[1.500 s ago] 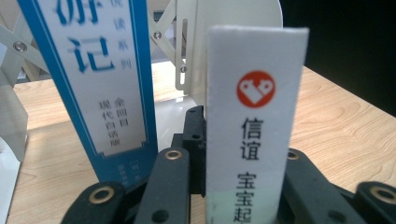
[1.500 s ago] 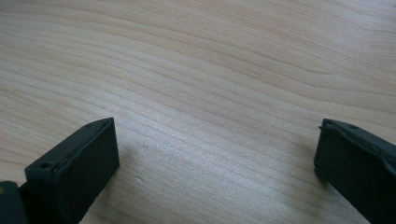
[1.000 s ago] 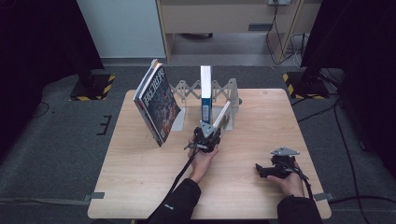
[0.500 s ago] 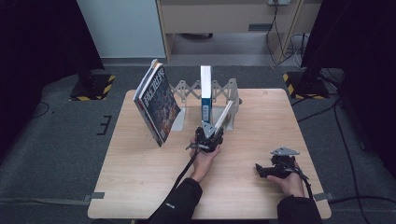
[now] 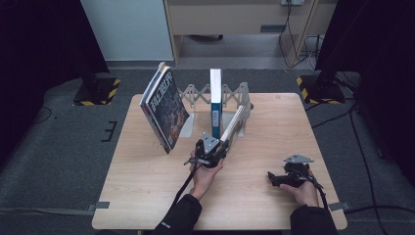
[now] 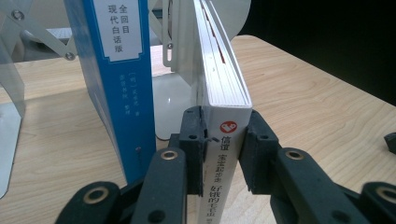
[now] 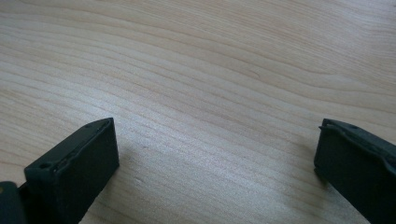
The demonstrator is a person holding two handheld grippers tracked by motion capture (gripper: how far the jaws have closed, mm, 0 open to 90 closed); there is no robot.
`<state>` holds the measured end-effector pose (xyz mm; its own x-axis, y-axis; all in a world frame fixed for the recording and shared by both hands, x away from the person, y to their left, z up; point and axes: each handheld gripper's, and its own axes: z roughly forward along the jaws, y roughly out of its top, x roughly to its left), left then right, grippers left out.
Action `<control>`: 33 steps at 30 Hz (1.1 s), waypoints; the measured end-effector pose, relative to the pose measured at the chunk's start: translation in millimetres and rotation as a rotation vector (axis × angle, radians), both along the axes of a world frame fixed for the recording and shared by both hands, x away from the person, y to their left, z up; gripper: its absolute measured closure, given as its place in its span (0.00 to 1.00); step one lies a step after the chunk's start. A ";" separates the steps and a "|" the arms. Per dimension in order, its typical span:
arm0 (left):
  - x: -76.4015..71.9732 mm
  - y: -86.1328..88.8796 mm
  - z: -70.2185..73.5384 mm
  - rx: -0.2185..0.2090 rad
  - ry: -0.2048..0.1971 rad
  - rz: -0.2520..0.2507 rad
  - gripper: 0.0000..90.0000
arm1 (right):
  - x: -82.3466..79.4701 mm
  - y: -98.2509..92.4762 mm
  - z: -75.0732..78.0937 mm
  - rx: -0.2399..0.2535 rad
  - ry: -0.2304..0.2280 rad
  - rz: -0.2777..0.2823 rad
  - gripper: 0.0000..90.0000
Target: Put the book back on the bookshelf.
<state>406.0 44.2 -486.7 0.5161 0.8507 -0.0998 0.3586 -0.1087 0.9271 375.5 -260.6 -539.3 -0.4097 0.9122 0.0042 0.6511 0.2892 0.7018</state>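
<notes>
left gripper (image 6: 223,154) clamps white book (image 6: 224,93) leaning at blue book's (image 6: 116,70) 3 o'clock; risk: toppling it. right gripper (image 7: 215,172) open, idle.

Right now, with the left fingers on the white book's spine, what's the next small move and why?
Probably tip the white book upright toward the blue book. It leans in the rack, and the left gripper is clamped on its spine. The right gripper is open over the table.

I see the white book (image 6: 224,140) clamped by its spine end, pale page edges up, leaning back against the rack's end plate — tilted, not upright — just beside the blue book (image 6: 116,70), which stands straight in the rack (image 5: 235,95).
</notes>
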 end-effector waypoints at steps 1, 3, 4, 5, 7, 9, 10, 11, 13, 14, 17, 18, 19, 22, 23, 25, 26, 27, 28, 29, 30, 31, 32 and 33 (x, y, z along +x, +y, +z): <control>0.9 -1.4 0.0 -0.005 0.001 0.003 0.80 | 0.0 0.1 -0.1 0.000 -0.002 -0.001 0.00; 3.7 -5.4 0.6 -0.005 -0.001 0.009 0.80 | 0.0 0.1 -0.1 0.000 -0.002 -0.001 0.00; 5.5 -7.9 1.4 -0.005 -0.002 0.009 0.80 | 0.0 0.0 -0.1 0.000 -0.001 -0.001 0.00; 7.4 -10.5 2.5 -0.002 -0.002 0.008 0.80 | 0.1 0.0 -0.1 0.000 -0.001 -0.001 0.00; 11.9 -16.3 3.5 0.002 0.003 0.006 0.79 | 0.0 0.0 0.0 0.000 0.001 0.001 0.00; 16.9 -20.8 3.2 0.003 0.002 0.004 0.78 | 0.1 0.1 -0.1 0.000 -0.001 -0.001 0.00; 19.3 -22.6 3.1 -0.002 0.005 0.005 0.78 | 0.1 0.1 -0.1 0.000 -0.001 -0.001 0.00; 21.6 -24.3 3.0 -0.003 0.005 0.003 0.77 | 0.1 0.1 -0.1 0.000 -0.001 0.000 0.00; 26.0 -26.9 2.7 -0.010 0.006 -0.007 0.76 | 0.1 0.0 -0.1 0.000 -0.001 0.000 0.00; 27.7 -27.6 2.1 -0.017 0.006 -0.010 0.75 | 0.2 0.0 -0.1 0.000 -0.001 0.001 0.00; 31.3 -29.7 0.6 -0.017 0.004 -0.040 0.73 | 0.3 0.2 0.0 0.000 0.000 0.000 0.00; 32.2 -30.5 1.0 -0.012 0.002 -0.059 0.72 | 0.3 0.2 0.0 0.000 0.001 0.001 0.00; 32.3 -30.8 1.6 -0.002 0.000 -0.067 0.72 | 0.4 0.0 0.0 -0.001 0.001 0.004 0.00; 29.7 -28.3 2.9 0.010 0.010 -0.089 0.71 | 0.4 0.0 0.0 -0.001 0.001 0.004 0.00; 27.9 -26.8 2.5 0.012 0.007 -0.098 0.71 | 0.3 0.1 0.0 -0.001 0.001 0.003 0.00; 25.8 -24.7 2.2 0.017 0.011 -0.108 0.71 | 0.4 0.1 0.0 -0.001 0.001 0.004 0.00; 25.1 -23.8 2.0 0.018 0.015 -0.113 0.72 | 0.3 0.1 -0.1 -0.001 0.001 0.003 0.00; 24.2 -23.7 1.9 0.018 0.017 -0.117 0.72 | 0.3 0.1 0.0 -0.001 0.001 0.003 0.00; 23.9 -23.9 1.9 0.022 0.016 -0.117 0.73 | 0.3 0.1 -0.1 -0.001 0.001 0.003 0.00; 24.2 -24.3 2.1 0.023 0.014 -0.118 0.73 | 0.3 0.2 -0.1 -0.001 0.000 0.003 0.00; 25.2 -25.1 2.5 0.017 0.015 -0.116 0.73 | 0.4 0.1 -0.1 -0.001 0.000 0.005 0.00; 26.9 -25.8 3.6 0.016 0.016 -0.114 0.74 | 0.4 0.1 -0.1 -0.001 0.000 0.005 0.00; 29.0 -26.9 5.1 0.013 0.026 -0.113 0.74 | 0.4 0.1 -0.1 -0.001 0.000 0.005 0.00; 31.2 -28.5 6.0 0.020 0.032 -0.114 0.74 | 0.4 0.1 -0.1 -0.001 0.000 0.005 0.00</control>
<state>437.1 15.7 -480.7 0.6062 0.7889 -0.1012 0.3718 -0.1687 0.9128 375.9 -260.5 -539.4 -0.4140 0.9103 0.0031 0.6497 0.2931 0.7014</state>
